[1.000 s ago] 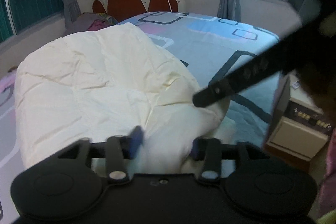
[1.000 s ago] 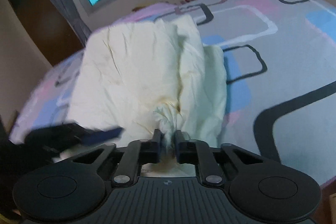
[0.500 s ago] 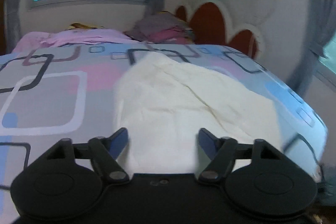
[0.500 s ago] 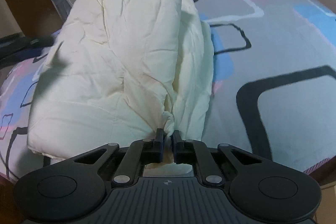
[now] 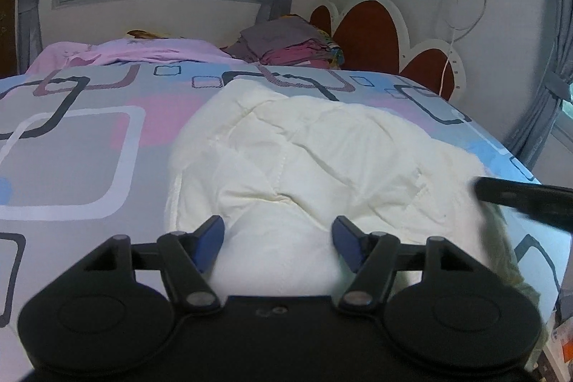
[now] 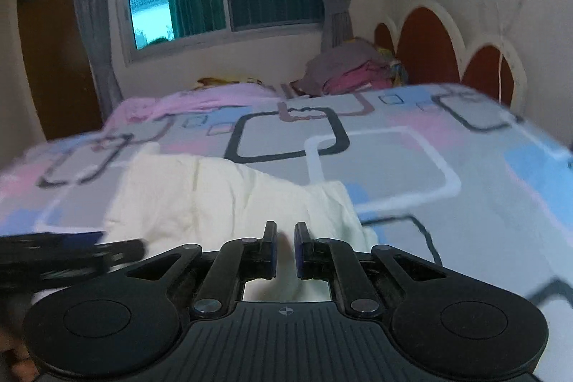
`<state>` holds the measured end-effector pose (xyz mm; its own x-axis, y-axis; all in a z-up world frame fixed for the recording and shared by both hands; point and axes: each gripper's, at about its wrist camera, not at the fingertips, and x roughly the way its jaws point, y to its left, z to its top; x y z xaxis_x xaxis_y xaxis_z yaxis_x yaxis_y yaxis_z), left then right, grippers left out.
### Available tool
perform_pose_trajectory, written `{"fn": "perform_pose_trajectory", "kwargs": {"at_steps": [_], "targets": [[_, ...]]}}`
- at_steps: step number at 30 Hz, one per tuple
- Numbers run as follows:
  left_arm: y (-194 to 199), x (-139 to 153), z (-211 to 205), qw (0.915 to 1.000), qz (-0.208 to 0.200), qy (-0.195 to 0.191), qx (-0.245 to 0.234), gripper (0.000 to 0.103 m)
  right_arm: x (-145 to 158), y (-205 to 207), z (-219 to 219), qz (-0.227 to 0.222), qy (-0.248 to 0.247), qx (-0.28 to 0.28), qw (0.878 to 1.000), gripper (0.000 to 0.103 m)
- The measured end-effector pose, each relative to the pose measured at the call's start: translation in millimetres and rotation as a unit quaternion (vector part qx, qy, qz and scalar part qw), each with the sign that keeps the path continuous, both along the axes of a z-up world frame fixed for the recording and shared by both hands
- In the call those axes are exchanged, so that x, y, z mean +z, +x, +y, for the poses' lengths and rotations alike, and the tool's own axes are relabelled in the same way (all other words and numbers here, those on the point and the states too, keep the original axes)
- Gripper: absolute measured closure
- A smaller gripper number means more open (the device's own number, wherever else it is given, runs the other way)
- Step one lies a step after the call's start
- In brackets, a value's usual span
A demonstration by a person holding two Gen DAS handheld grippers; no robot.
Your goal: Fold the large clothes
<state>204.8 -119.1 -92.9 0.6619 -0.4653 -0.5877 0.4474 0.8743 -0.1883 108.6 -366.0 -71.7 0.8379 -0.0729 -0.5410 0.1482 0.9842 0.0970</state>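
Bare bedsheet (image 5: 71, 160) beside cream quilt (image 5: 304, 160)

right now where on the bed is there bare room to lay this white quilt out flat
The bedsheet lies bare left of the quilt, out to the pink blanket. A second bare stretch runs right of the quilt toward the headboard. The far corner is crowded by a clothes pile.
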Motion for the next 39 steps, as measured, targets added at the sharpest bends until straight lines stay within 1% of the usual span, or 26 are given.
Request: {"fn": "perform_pose_trajectory", "kwargs": {"at_steps": [4,6,7,8,12,14,16,19,22,24,25,26,27,28,29,31,32,33,36,39], "targets": [[5,-8,-2,1.0,0.003,-0.002,0.008,0.036,-38,30,-8,0.024,-0.024,-0.01,0.999,0.095],[9,-13,-3,0.9999,0.007,-0.003,0.014,0.031,-50,33,-10,0.028,-0.032,-0.014,0.999,0.095],[11,-16,-3,0.9998,0.009,-0.005,0.019,0.027,-57,35,-10,0.034,-0.038,-0.011,0.999,0.095],[13,-19,-4,0.9997,0.011,-0.007,0.022,0.025,-63,38,-11,0.037,-0.041,-0.01,0.998,0.095],[18,-27,-12,0.9995,0.009,0.002,0.032,0.023,-89,51,-20,0.053,-0.025,-0.017,0.998,0.096],[20,-29,-17,0.9992,0.009,0.006,0.038,0.023,-100,53,-24,0.052,-0.014,-0.025,0.998,0.096],[22,-31,-21,0.999,0.011,0.009,0.042,0.022,-107,55,-29,0.054,-0.005,-0.034,0.998,0.101],[25,-32,-27,0.9982,0.019,0.03,0.049,0.018,-104,59,-28,0.067,-0.014,-0.024,0.997,0.101],[28,-23,-30,0.997,0.032,0.054,0.045,0.017,-87,62,-33,0.085,-0.008,-0.012,0.996,0.1],[29,-14,-28,0.9967,0.036,0.055,0.047,0.019,-70,56,-36,0.069,0.01,-0.013,0.997,0.098],[29,-10,-28,0.9968,0.032,0.054,0.049,0.021,-61,53,-35,0.055,0.01,-0.009,0.998,0.098],[28,-5,-29,0.997,0.024,0.055,0.048,0.022,-54,52,-32,0.043,0.004,-0.006,0.999,0.088],[27,-1,-31,0.9973,0.014,0.055,0.046,0.022,-48,51,-29,0.033,0.002,-0.004,0.999,0.056],[28,1,-33,0.9973,0.006,0.057,0.045,0.021,-42,51,-27,0.022,0.002,-0.004,1.0,0.036],[31,2,-36,0.9972,0.001,0.059,0.047,0.019,-38,52,-24,0.011,0.002,-0.003,1.0,0.024],[38,-1,-38,0.9968,0.003,0.058,0.054,0.015,-39,59,-20,0.017,-0.003,0.005,1.0,0.024],[43,-5,-39,0.9966,0.01,0.056,0.06,0.012,-44,64,-20,0.027,0.001,0.005,1.0,0.034],[46,-8,-39,0.9964,0.016,0.054,0.064,0.011,-50,69,-22,0.039,0.009,0.002,0.999,0.045],[54,-15,-40,0.9958,0.025,0.054,0.07,0.007,-67,81,-29,0.063,0.025,-0.018,0.998,0.046],[59,-21,-44,0.995,0.027,0.063,0.072,0.005,-79,90,-33,0.084,0.02,-0.028,0.996,0.046]]}}
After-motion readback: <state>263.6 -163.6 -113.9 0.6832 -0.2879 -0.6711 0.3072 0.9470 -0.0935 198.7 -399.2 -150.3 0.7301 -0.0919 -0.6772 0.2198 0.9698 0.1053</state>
